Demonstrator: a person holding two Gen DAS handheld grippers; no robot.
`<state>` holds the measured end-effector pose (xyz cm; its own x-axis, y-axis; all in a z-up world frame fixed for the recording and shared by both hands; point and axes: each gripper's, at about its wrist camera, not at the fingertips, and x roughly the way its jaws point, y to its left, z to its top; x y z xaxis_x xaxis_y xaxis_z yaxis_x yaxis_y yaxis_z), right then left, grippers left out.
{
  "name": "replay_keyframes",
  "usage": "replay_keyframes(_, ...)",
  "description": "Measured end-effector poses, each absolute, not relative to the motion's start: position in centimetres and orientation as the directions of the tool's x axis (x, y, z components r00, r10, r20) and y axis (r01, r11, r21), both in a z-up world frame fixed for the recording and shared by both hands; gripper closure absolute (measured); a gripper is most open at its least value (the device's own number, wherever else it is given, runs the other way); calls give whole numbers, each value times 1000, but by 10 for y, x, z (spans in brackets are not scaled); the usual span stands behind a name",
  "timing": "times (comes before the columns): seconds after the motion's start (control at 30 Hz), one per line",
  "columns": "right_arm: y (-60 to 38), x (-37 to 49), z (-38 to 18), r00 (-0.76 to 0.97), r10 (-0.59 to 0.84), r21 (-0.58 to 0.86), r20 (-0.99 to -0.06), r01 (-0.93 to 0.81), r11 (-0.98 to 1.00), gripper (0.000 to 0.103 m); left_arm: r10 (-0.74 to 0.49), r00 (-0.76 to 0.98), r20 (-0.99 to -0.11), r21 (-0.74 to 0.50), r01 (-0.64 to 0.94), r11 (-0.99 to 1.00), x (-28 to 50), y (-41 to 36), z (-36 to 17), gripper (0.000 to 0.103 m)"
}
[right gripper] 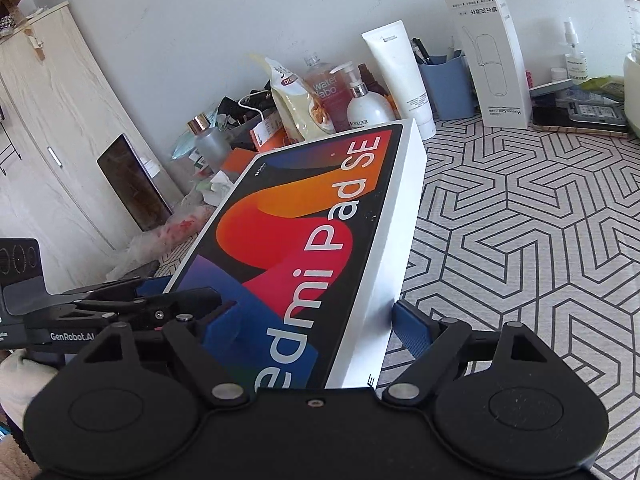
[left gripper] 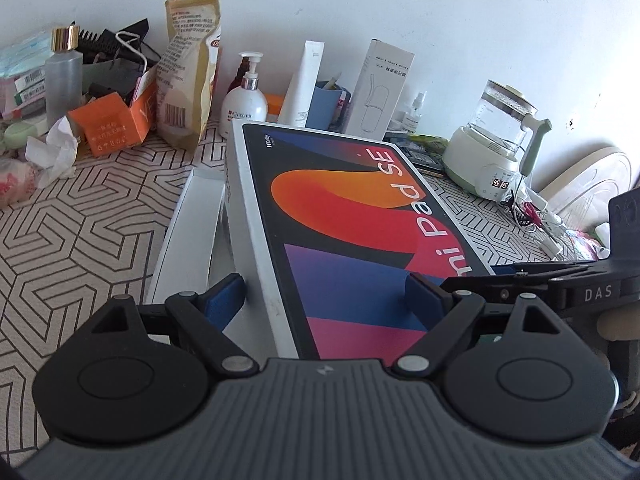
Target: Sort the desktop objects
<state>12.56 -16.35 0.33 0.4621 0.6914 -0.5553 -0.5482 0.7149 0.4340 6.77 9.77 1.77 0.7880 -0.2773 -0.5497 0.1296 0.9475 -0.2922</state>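
Tablet box (left gripper: 340,220) fills centre frame, both claws clamped on it: left gripper (left gripper: 326,296), right gripper (right gripper: 316,320).

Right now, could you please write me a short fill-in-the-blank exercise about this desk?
The white lettering on the colourful tablet box ends "Pad ___".
The frosted plastic bottle wears a ___ cap.
The open cardboard carton beside the crumpled white tissue is ___.
The left claw has ___ finger pads.
Missing words: SE; gold; orange; blue.
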Motion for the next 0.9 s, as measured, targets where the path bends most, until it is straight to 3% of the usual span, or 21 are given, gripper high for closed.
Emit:
replay_keyframes(0.4,-146,130,-7,431,701,457,-568,-543,705,16,-272,769,-579,-258,143,955,73,112,12,16)
replay_keyframes(0.57,-145,132,-9,433,707,476,-559,-530,701,16,-249,786,-566,-189,171,967,76,107,15,14)
replay_keyframes(0.9,-139,137,-15,421,701,474,-576,-527,706,16,-299,742,-600,-255,177,951,89,123,5,14)
